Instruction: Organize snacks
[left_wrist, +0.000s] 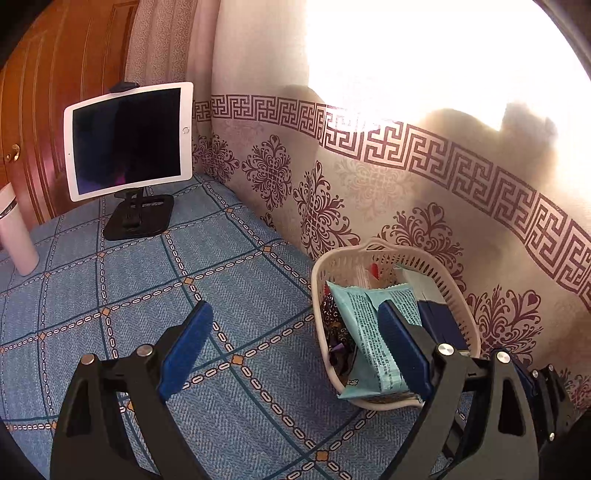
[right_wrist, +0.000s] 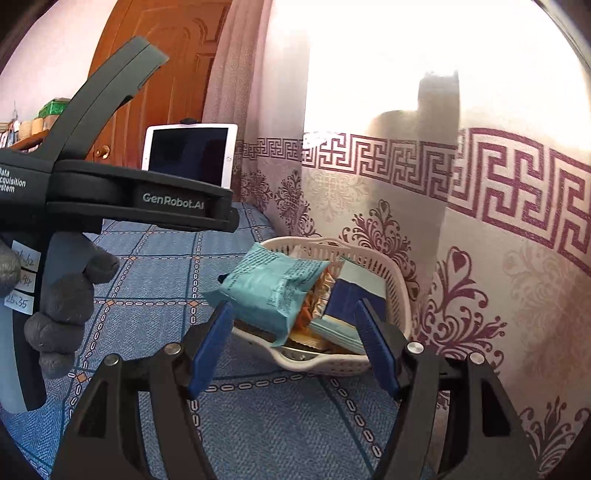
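A white plastic basket (left_wrist: 454, 295) stands on the blue patterned tablecloth against the wall and holds several snack packets. A teal packet (left_wrist: 369, 332) lies on top and hangs over the near rim. My left gripper (left_wrist: 295, 314) is open and empty, its right finger just in front of the basket. In the right wrist view the basket (right_wrist: 395, 280) sits just ahead, with the teal packet (right_wrist: 269, 288) sticking out at its left. My right gripper (right_wrist: 295, 314) is open and empty in front of it. The left gripper's body (right_wrist: 122, 199) shows at the left, held by a gloved hand.
A white tablet on a black stand (left_wrist: 129, 140) stands at the far end of the table. A white cylinder (left_wrist: 14, 236) stands at the left edge. A patterned wall (left_wrist: 406, 166) runs along the right behind the basket. A wooden door (left_wrist: 55, 92) is behind the table.
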